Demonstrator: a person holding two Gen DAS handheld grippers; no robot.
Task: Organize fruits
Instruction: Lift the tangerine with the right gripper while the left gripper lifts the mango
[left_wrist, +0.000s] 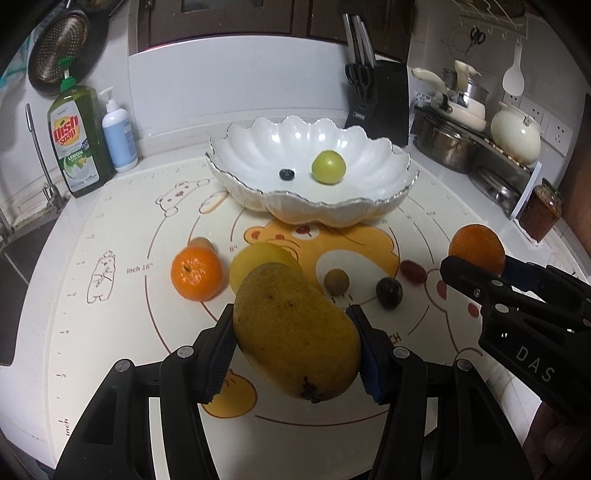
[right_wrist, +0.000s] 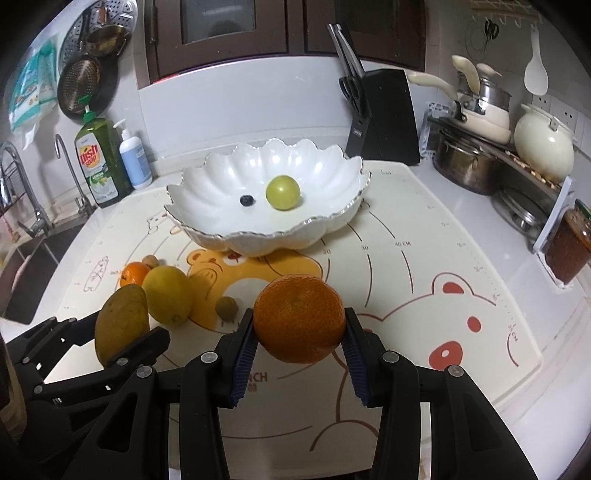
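Note:
My left gripper (left_wrist: 295, 332) is shut on a yellow-brown mango (left_wrist: 295, 332), held above the mat; the mango also shows in the right wrist view (right_wrist: 122, 321). My right gripper (right_wrist: 300, 325) is shut on an orange (right_wrist: 300, 319), seen at the right in the left wrist view (left_wrist: 476, 249). A white scalloped bowl (left_wrist: 369, 147) at the back holds a green fruit (left_wrist: 328, 167) and a blueberry (left_wrist: 286, 174). On the mat lie a tangerine (left_wrist: 195, 273), a lemon (left_wrist: 258, 258), a longan (left_wrist: 336, 281), a dark plum (left_wrist: 388, 292) and a red grape (left_wrist: 413, 271).
Dish soap (left_wrist: 79, 140) and a pump bottle (left_wrist: 118, 136) stand back left by the sink tap (left_wrist: 40, 155). A knife block (left_wrist: 380, 96), pots (left_wrist: 447, 144) and a jar (left_wrist: 541, 214) stand at the right. The printed mat (left_wrist: 110, 332) covers the counter.

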